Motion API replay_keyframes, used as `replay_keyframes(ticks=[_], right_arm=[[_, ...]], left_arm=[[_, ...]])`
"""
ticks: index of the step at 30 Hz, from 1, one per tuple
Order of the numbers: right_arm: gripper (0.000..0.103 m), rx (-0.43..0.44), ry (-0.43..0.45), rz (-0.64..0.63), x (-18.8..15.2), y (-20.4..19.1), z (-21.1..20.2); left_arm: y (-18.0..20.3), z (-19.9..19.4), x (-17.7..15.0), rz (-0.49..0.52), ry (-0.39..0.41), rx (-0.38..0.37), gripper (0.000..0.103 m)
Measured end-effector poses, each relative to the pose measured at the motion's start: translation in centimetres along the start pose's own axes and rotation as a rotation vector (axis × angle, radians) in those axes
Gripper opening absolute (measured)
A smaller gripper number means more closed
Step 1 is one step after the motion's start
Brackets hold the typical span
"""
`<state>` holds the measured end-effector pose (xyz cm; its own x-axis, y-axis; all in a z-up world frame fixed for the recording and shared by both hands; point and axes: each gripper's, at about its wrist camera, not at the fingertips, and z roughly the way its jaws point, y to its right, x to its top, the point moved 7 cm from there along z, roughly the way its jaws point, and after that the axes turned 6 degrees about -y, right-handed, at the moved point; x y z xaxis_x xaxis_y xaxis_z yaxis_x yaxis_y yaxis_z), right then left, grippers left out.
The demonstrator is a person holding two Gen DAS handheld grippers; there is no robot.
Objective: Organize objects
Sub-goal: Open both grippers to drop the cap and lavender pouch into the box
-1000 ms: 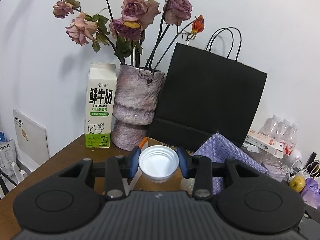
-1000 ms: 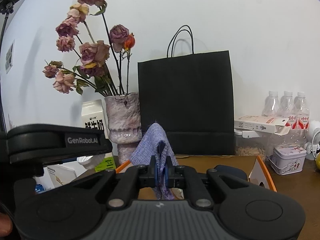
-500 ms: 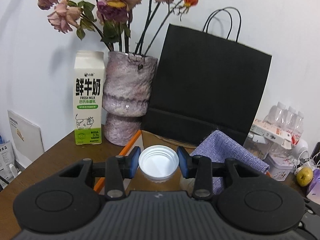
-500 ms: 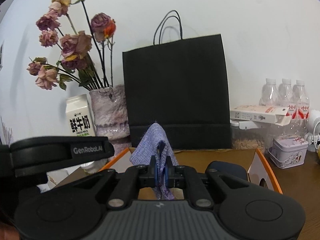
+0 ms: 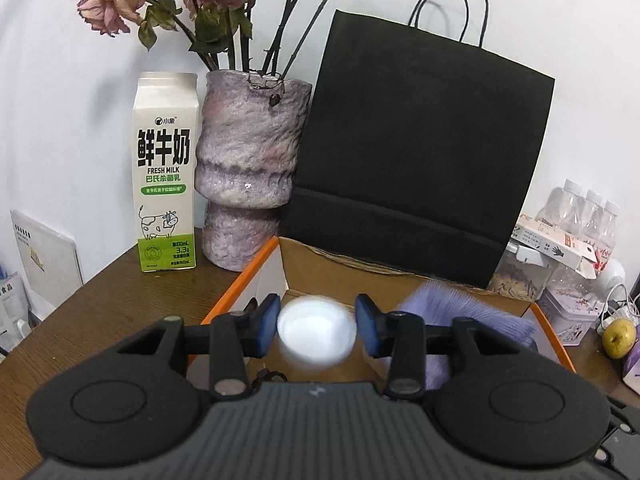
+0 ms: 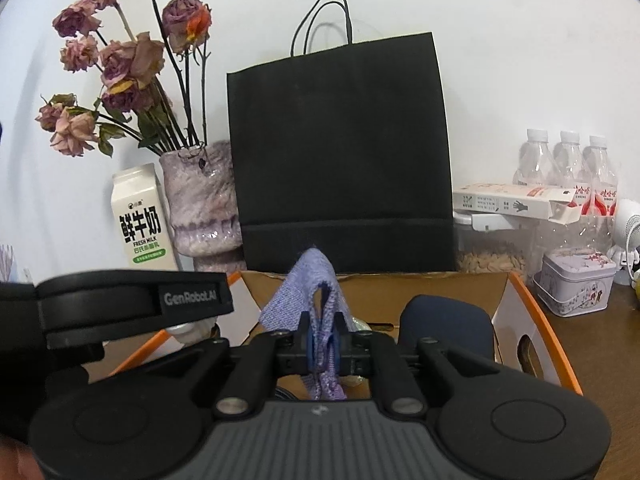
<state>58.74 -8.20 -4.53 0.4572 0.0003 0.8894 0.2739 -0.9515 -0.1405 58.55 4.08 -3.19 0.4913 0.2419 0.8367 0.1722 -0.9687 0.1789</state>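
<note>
White wall backs a brown table (image 5: pixel 104 312) carrying an open box (image 5: pixel 320 268) with orange edges. At nine o'clock of the scene, the left hand-held gripper (image 5: pixel 317 330) points gently downward over the box; its jaws have just been opening, and the blurred white cup (image 5: pixel 317 332) sits loose between them. Best let it fall clear before withdrawing. At three o'clock, the right hand-held gripper (image 6: pixel 323 350), also tilted down, is easing open, though its pads press the purple cloth (image 6: pixel 316 292) above the box.
</note>
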Motion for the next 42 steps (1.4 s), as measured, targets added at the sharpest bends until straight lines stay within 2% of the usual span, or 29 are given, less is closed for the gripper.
replay_keyframes(ticks=[1, 2, 3, 4, 5, 6, 8, 21, 42], right_arm=[[0.016, -0.004, 0.000, 0.001, 0.0, 0.0, 0.0], [0.025, -0.006, 0.000, 0.004, 0.0, 0.1, 0.0], [0.045, -0.005, 0.000, 0.009, 0.0, 0.2, 0.0], [0.059, -0.007, 0.002, 0.011, 0.1, 0.2, 0.0], [0.086, -0.008, 0.006, 0.011, 0.1, 0.2, 0.0], [0.100, -0.007, 0.012, 0.010, 0.2, 0.2, -0.1], [0.103, -0.008, 0.017, 0.008, 0.3, 0.2, -0.3], [0.103, -0.011, 0.012, 0.022, 0.5, 0.5, -0.5], [0.103, 0.013, -0.010, 0.037, 0.6, 0.3, -2.8]], left_arm=[[0.0, -0.1, 0.1, -0.003, 0.002, -0.002, 0.061], [-0.1, -0.2, 0.1, -0.005, 0.008, 0.001, 0.069], [-0.1, -0.3, 0.2, -0.007, 0.017, 0.006, 0.086], [-0.1, -0.6, 0.3, -0.011, 0.031, 0.011, 0.098], [-0.2, -0.8, 0.5, -0.016, 0.048, 0.019, 0.101], [-0.2, -1.1, 0.6, -0.016, 0.061, 0.023, 0.102], [-0.2, -1.3, 0.8, -0.015, 0.068, 0.024, 0.103], [-0.4, -1.6, 0.7, -0.039, 0.064, 0.020, 0.103], [-1.3, -5.4, 0.8, -0.091, 0.106, 0.016, 0.103]])
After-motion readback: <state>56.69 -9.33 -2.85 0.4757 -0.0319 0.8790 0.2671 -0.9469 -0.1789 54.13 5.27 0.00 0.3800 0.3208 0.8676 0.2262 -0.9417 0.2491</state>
